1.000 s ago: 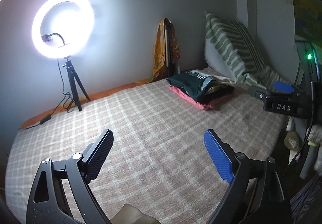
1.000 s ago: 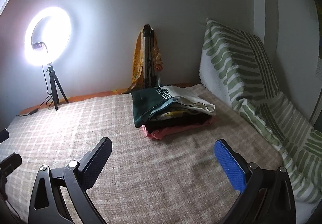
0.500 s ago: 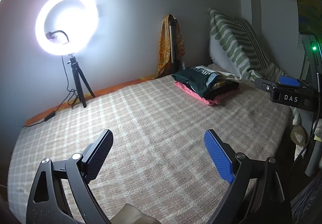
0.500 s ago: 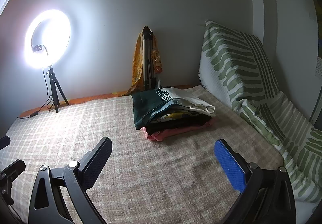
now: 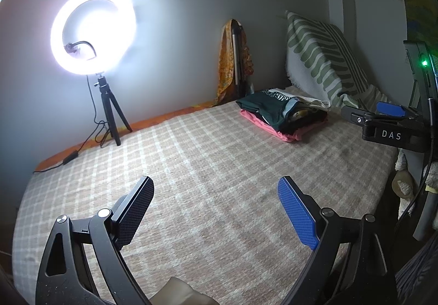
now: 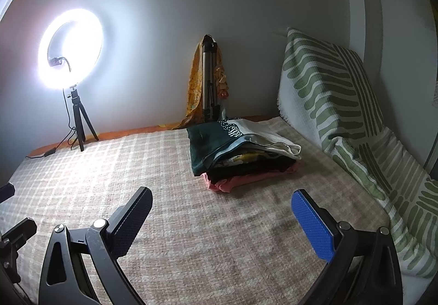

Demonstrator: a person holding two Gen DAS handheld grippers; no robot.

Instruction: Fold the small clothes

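Stack of folded clothes (image 6: 241,151) at the far end of the checked bedspread (image 6: 191,223) near a striped cushion (image 6: 336,102), perhaps five garments, left gripper (image 5: 216,212) and right gripper (image 6: 221,220) both spread wide, empty, ring light (image 5: 93,34) glaring behind.

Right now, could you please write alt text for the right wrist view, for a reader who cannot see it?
The open right gripper hovers over a checked bedspread, holding nothing, short of a pile of clothes near the wall. A lit ring light stands on a tripod at the far left, and a green-and-white striped pillow leans on the right.
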